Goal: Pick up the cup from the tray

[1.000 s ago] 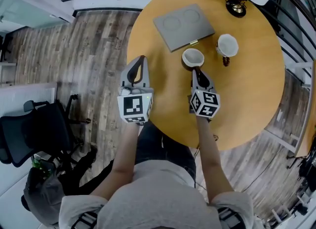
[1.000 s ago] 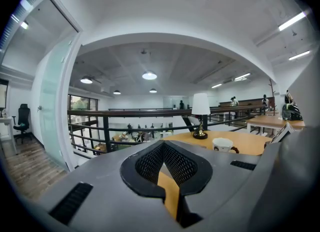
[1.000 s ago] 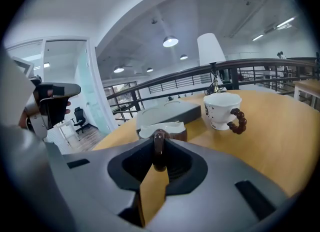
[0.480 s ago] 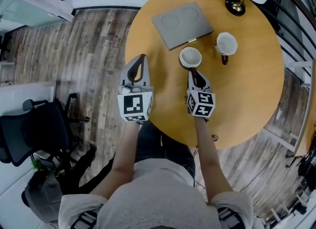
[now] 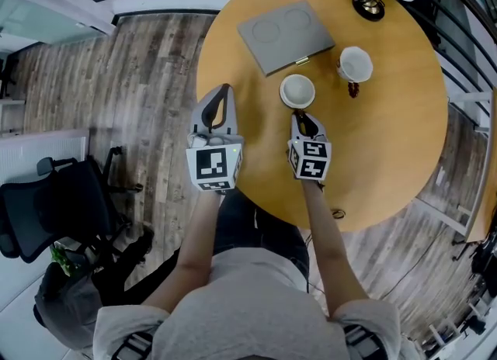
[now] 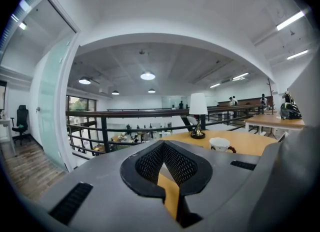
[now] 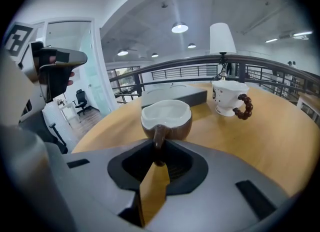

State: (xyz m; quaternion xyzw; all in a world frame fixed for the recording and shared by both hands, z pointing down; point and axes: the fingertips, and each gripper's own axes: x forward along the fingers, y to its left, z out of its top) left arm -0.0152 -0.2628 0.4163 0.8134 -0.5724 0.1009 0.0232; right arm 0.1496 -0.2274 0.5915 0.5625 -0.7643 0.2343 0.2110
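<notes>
A brown cup [image 5: 297, 91] with a white inside is off the grey tray [image 5: 283, 36], just in front of the tray's near corner. My right gripper [image 5: 304, 120] is shut on the cup's handle. In the right gripper view the cup [image 7: 166, 117] is straight ahead and its handle runs down between the pads of my right gripper [image 7: 159, 157]. Whether the cup rests on the table cannot be told. My left gripper [image 5: 220, 96] hangs at the table's left edge, shut on nothing. In its own view, the left gripper [image 6: 162, 149] shows its pads meeting at the tip.
A white cup [image 5: 355, 64] with a dark beaded handle stands to the right of the brown cup on the round wooden table [image 5: 388, 141]. A lamp [image 5: 370, 7] is at the far edge. An office chair [image 5: 46, 211] stands on the floor at left.
My right gripper has shifted slightly left and toward me with the brown cup in it, and has tilted a little. The left gripper has stayed where it was.
</notes>
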